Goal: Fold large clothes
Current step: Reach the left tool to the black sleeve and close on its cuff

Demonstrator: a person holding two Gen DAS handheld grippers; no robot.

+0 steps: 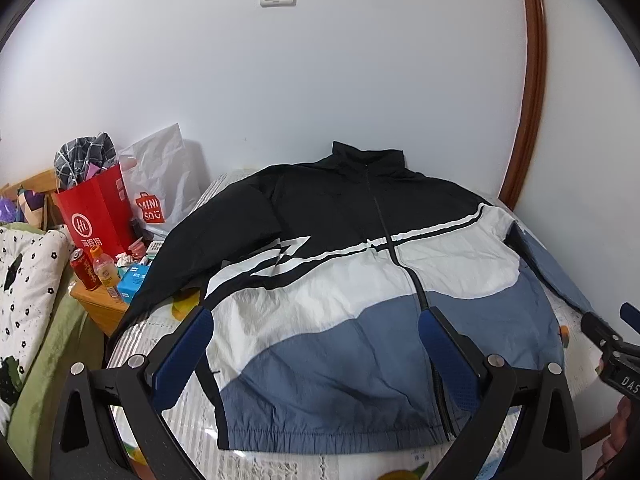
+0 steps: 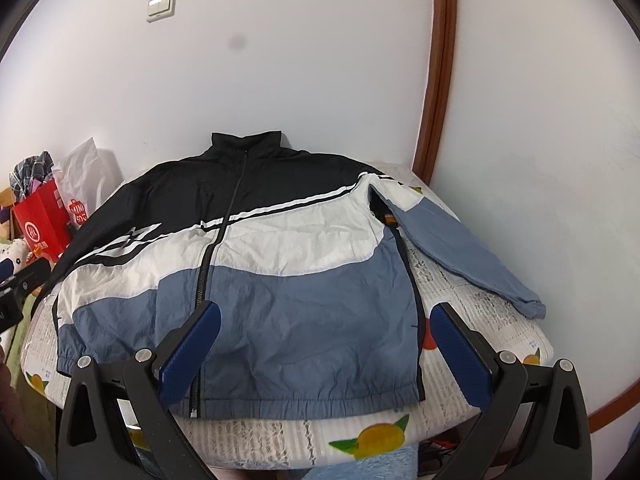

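Left wrist view first: the jacket (image 1: 360, 280) lies flat and zipped, front up, on the bed (image 1: 256, 424), collar toward the wall, hem toward us. The left gripper (image 1: 316, 344) hovers above the hem with its fingers (image 1: 188, 356) spread wide and nothing between them. Over on the right wrist view it's the same story: the right gripper (image 2: 328, 344) is poised above the jacket's lower right side, fingers apart, holding nothing.

The blue sleeve (image 2: 464, 248) is stretched out toward the wall, while the black sleeve (image 1: 172, 264) trails off the bed's edge toward the nightstand (image 1: 100, 308).

Now the danger, as I judge it: this thin, crinkly shell looks slippery, so a shallow pinch could lose the fabric mid-fold, or catch only the top layer and pull the front away from the back. And that dangling black sleeve could sweep the bottle (image 1: 106, 276) and can (image 1: 84, 270) on the crowded nightstand as it is lifted.
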